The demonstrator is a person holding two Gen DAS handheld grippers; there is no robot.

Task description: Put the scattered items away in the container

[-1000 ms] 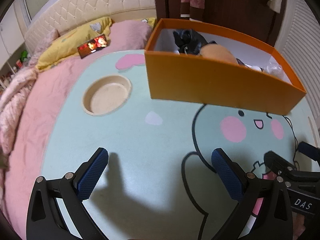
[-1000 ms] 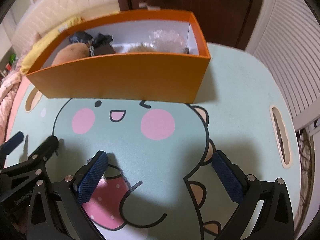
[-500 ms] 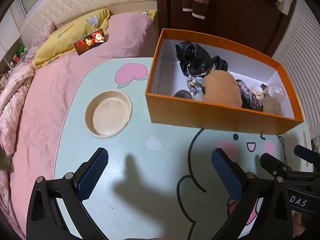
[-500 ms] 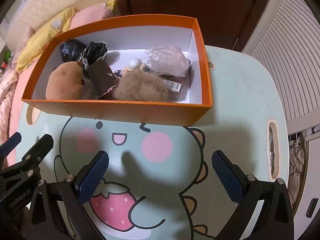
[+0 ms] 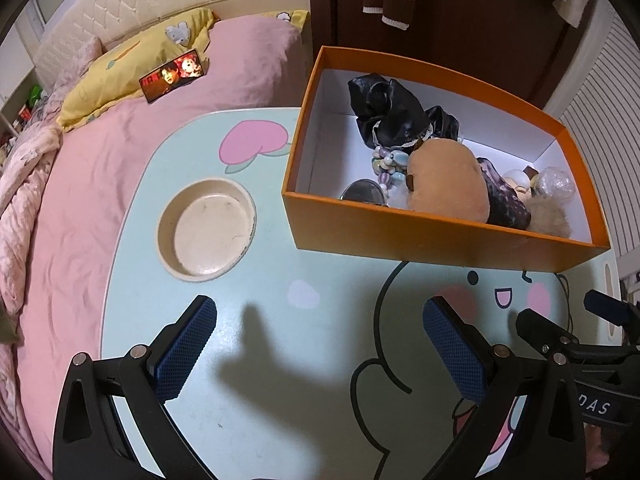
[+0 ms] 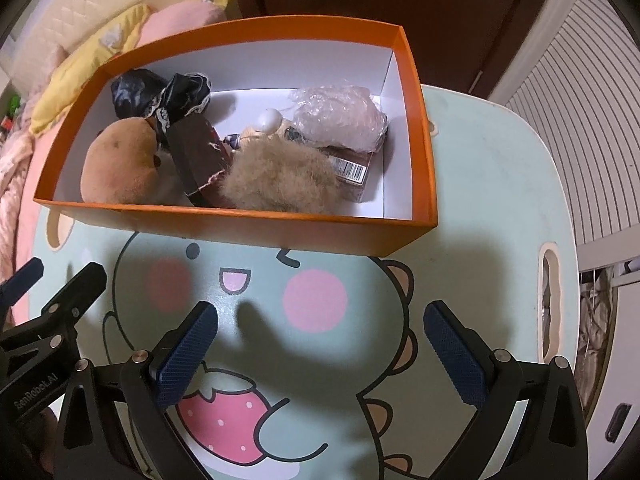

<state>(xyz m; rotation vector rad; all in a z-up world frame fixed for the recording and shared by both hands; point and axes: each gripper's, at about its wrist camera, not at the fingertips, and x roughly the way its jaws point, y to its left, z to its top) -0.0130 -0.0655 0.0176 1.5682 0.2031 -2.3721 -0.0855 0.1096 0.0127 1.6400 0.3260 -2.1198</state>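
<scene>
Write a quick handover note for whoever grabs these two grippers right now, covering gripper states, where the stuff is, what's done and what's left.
Left gripper: open, empty, above the table.
Right gripper: open, empty, above the dinosaur print.
Orange box sits at the table's far side. Inside: brown plush, black fabric bow, furry beige item, bubble-wrapped bundle, bead bracelet, dark fabric piece.
Done: no loose items show on the table in either view.
Left: probably nothing; check the near edge, hidden under the grippers.

The left hand-held gripper [image 5: 320, 354], jaws apart and empty, hangs above the table [image 5: 256, 420] near the orange box [image 5: 420, 236].
</scene>
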